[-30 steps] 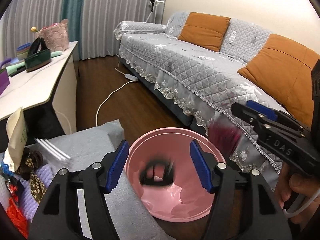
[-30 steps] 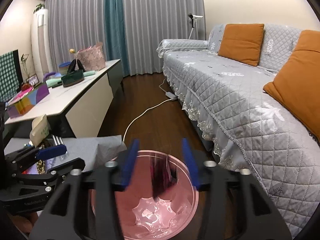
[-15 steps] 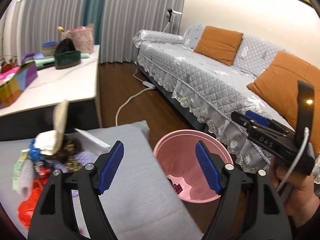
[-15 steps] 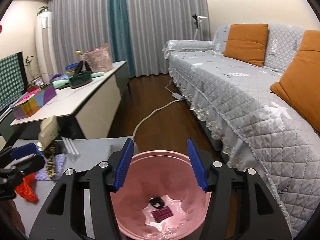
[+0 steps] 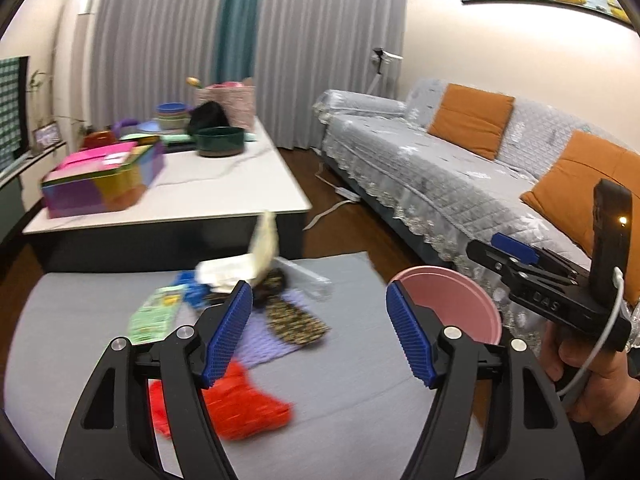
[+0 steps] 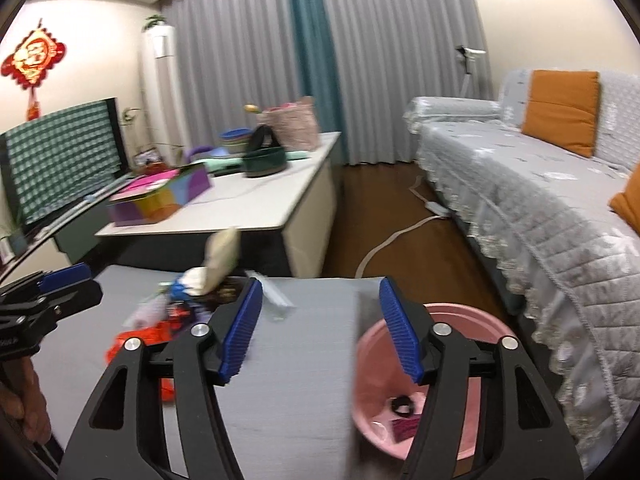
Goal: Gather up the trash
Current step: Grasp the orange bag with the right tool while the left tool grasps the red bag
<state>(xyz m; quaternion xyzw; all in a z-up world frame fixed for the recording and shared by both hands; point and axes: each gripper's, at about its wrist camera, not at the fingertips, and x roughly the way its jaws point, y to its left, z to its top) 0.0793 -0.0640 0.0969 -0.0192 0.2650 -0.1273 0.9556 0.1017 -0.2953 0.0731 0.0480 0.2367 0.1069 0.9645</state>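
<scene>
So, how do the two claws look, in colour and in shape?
Both are alike: the left claw and the right claw have black angular frames with silver screws and ribbed blue pads. The right one bears white letters "DAS" and a white cable.

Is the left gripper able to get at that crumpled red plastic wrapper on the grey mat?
Probably yes: the left gripper is open and empty, and the red wrapper lies uncovered just below it.

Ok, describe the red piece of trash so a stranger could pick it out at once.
Start at the grey mat on the low surface in front of the white table. A pile of litter lies on its left part. The red wrapper is the crumpled, bright red piece at the pile's near edge, just below the lilac knitted square; nothing else there is red.
</scene>
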